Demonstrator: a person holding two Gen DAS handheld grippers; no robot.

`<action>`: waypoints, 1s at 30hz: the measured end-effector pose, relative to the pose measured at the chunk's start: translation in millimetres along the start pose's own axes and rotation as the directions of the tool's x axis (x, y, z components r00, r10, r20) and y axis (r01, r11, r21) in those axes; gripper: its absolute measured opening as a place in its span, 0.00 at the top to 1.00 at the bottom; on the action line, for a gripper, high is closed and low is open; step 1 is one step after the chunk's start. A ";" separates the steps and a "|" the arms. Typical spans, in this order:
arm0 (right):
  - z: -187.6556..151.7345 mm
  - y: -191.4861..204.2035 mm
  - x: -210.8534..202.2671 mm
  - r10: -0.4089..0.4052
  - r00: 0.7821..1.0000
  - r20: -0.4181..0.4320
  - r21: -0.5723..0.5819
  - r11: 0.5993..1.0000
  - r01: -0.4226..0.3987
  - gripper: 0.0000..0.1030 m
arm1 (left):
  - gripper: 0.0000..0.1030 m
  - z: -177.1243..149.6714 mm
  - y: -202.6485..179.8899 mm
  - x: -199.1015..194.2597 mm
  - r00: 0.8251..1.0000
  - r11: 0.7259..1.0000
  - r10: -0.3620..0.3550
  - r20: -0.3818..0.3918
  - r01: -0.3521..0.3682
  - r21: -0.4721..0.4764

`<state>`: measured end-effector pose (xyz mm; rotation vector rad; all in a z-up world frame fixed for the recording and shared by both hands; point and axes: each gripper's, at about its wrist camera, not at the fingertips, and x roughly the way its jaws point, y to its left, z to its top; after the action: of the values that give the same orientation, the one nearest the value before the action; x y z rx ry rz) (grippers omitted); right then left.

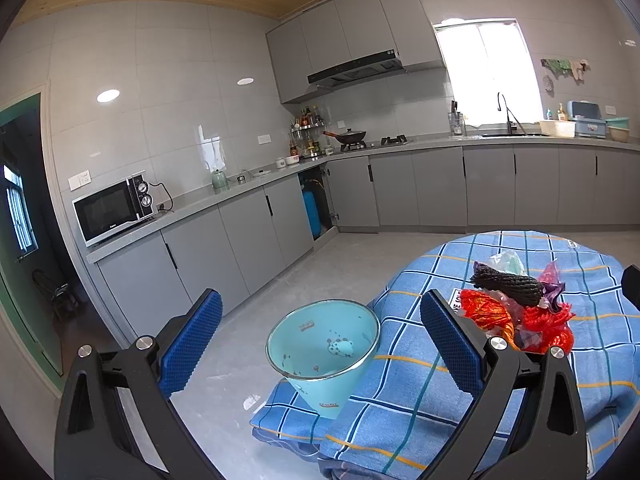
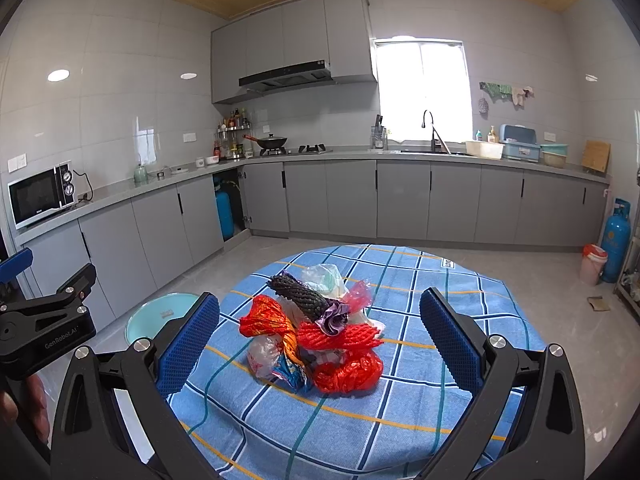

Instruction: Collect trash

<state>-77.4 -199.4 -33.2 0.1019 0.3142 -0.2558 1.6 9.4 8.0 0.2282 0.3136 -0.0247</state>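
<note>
The round bench (image 2: 460,380) under its blue checked cloth carries everything. Against its left edge, apparently on the floor though its base is hidden, stands the pale blue bin (image 1: 324,354), mouth tilted toward the left claw (image 1: 322,346), whose jaws are spread wide and empty around it. Mid-bench lies the trash pile (image 2: 316,336) of red netting, wrappers and dark mesh. The right claw (image 2: 320,340) gapes wide before the pile, holding nothing.

Crumpled trash pile (image 2: 316,336) heaped on checked tablecloth (image 2: 360,432).
</note>
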 end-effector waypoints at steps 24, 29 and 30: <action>-2.2 -2.2 2.3 0.001 1.000 0.003 0.010 1.000 -0.001 0.04 | 0.05 -2.1 -3.6 -2.6 1.000 1.000 0.022 0.013 -0.022 0.002; -2.9 -1.3 2.9 0.000 1.000 0.003 0.010 1.000 0.000 0.04 | 0.05 -3.0 -6.0 -0.4 1.000 1.000 0.023 0.011 -0.023 0.003; -3.1 -1.1 3.1 -0.001 1.000 0.003 0.011 1.000 0.001 0.04 | 0.05 -3.3 -6.3 -0.1 1.000 1.000 0.024 0.009 -0.024 0.004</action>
<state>-75.7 -200.8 -37.2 0.1117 0.3101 -0.2584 0.1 4.1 3.7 0.2358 0.3015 -0.0028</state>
